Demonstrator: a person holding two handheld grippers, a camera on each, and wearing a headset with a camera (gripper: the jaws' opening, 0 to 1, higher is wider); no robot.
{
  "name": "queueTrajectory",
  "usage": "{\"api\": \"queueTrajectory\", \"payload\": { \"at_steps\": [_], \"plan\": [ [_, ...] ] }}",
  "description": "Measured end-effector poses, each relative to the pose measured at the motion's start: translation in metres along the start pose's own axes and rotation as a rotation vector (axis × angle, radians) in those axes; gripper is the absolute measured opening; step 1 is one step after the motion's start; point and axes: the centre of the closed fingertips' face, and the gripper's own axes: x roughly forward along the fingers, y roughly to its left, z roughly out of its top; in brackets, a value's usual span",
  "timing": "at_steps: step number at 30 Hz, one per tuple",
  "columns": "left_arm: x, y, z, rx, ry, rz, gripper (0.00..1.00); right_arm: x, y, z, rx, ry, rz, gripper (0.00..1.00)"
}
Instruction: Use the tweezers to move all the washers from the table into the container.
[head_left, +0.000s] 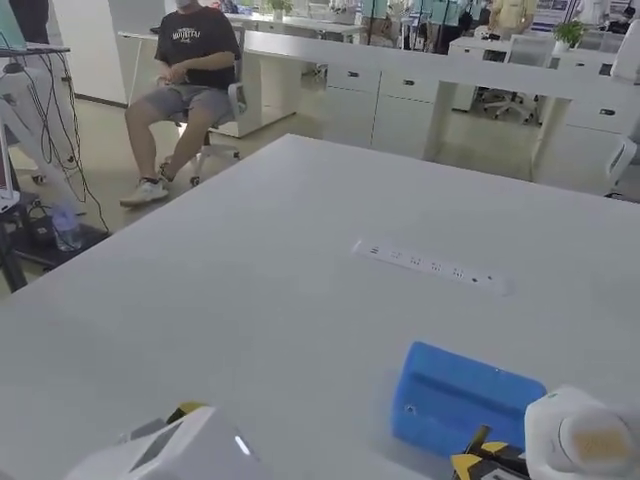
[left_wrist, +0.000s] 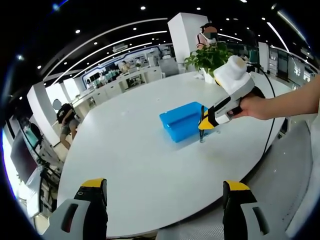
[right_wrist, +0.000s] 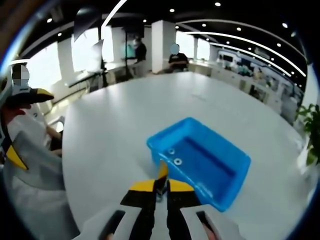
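2 silver ring washers (right_wrist: 177, 161) fill the blue plastic container (right_wrist: 235, 175); beside it right gripper (right_wrist: 161, 187) pinches thin tweezers (right_wrist: 162, 170) for picking, left gripper (left_wrist: 164, 184) gapes.

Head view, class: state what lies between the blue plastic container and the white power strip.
Nothing: in the head view, a bare stretch of white tabletop separates the blue plastic container from the white power strip.

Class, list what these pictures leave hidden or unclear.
Tweezers: right gripper view, mostly hidden between the right tongs' shut jaws.
Washers in the container: head view, hidden by its wall.
Any more on the table: head view, too small to tell.
Left tongs: head view, cut off by the bottom edge.
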Motion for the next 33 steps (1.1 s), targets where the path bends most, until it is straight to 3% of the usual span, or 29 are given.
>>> {"api": "queueTrajectory", "payload": {
  "at_steps": [4,8,18,27,33],
  "plan": [
    [-0.001,0.000,0.001,-0.007,-0.007,-0.009,0.99,-0.004,0.001,0.001,0.020,-0.004,0.010,0.03],
    [-0.002,-0.001,0.002,-0.010,-0.016,-0.016,0.99,-0.016,0.005,0.012,0.058,-0.029,0.040,0.03],
    [-0.001,-0.008,0.008,0.009,-0.033,-0.033,0.99,-0.033,0.005,0.031,0.037,-0.066,0.065,0.03],
    [-0.003,-0.006,0.010,0.021,-0.040,-0.027,0.99,-0.041,-0.007,0.051,0.087,-0.124,0.046,0.03],
    [-0.003,-0.004,0.008,0.023,-0.036,-0.021,0.99,-0.040,-0.010,0.064,0.081,-0.159,0.035,0.03]
  ]
}}
